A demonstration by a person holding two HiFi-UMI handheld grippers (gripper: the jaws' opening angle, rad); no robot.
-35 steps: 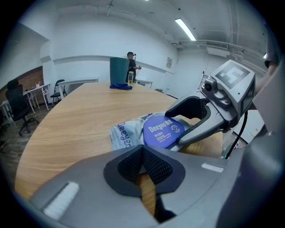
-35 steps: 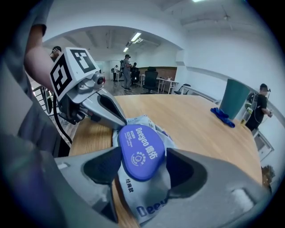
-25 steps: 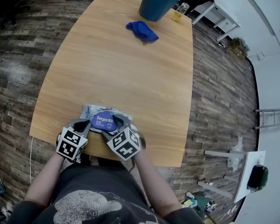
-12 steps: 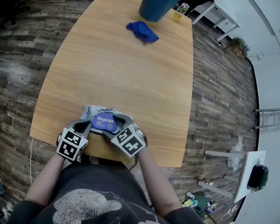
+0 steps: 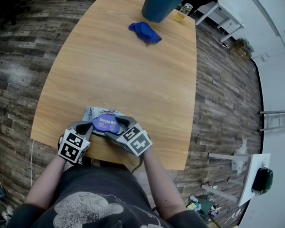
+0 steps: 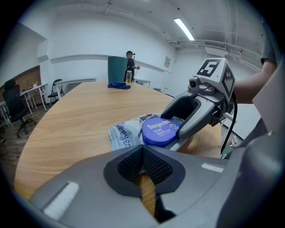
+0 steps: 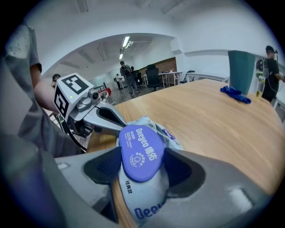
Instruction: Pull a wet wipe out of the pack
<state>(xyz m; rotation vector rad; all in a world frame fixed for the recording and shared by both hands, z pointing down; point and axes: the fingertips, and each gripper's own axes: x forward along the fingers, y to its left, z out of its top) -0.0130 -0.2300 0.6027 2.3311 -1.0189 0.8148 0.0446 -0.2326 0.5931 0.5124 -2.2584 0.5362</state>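
A pale wet-wipe pack (image 5: 93,114) with a round blue lid (image 5: 106,125) lies near the table's front edge. My right gripper (image 5: 116,125) comes in from the right. In the right gripper view its two pads (image 7: 105,167) sit against opposite sides of the lid (image 7: 141,151), so it is shut on it. My left gripper (image 5: 89,128) rests at the pack's near left corner. In the left gripper view it (image 6: 143,153) is shut with only wood showing through the gap. The pack (image 6: 127,132) lies just ahead of it. No wipe shows.
The wooden table (image 5: 126,71) stretches away from me. At its far end stand a teal bin (image 5: 160,4), a crumpled blue cloth (image 5: 145,32) and a small bottle (image 5: 184,10). Plank floor surrounds the table. People stand in the background (image 7: 127,73).
My right gripper has rolled about its own line, and its marker cube has swung to the right. The left gripper and the pack have stayed put.
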